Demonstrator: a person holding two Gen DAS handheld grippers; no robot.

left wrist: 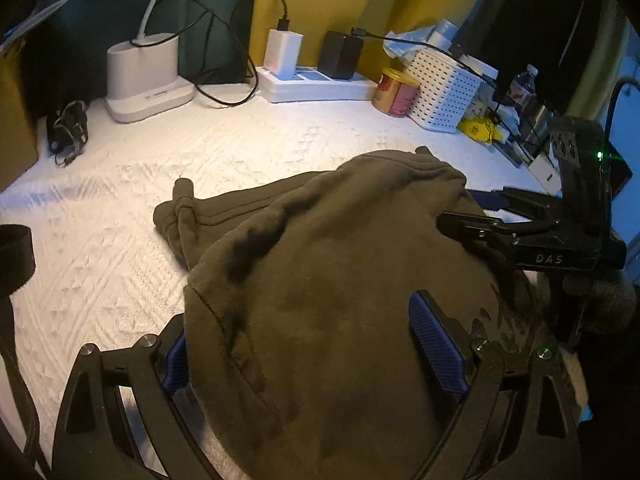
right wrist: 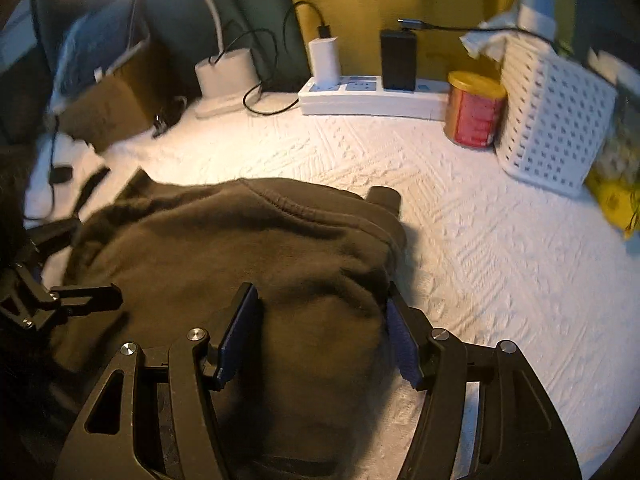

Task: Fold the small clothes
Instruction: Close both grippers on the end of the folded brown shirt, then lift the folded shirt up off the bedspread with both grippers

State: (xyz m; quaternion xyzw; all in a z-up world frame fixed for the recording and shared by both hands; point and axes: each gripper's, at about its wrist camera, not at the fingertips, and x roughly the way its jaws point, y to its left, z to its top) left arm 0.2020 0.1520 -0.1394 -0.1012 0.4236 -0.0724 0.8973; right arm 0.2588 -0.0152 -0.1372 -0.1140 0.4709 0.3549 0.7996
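Your olive-brown garment point(left wrist: 340, 280) lies bunched across the lower middle of both views on the white quilted surface point(left wrist: 200, 152), one layer already thrown over another, so you look partway through; squaring the edges and at least one more fold seem left. It is thick, soft fleece with a ribbed band and a drawstring end. Your left tool point(left wrist: 316, 348) stands wide, cloth loose between its jaws. Your right tool point(right wrist: 320, 332) straddles a hump; the blur hides whether it pinches.
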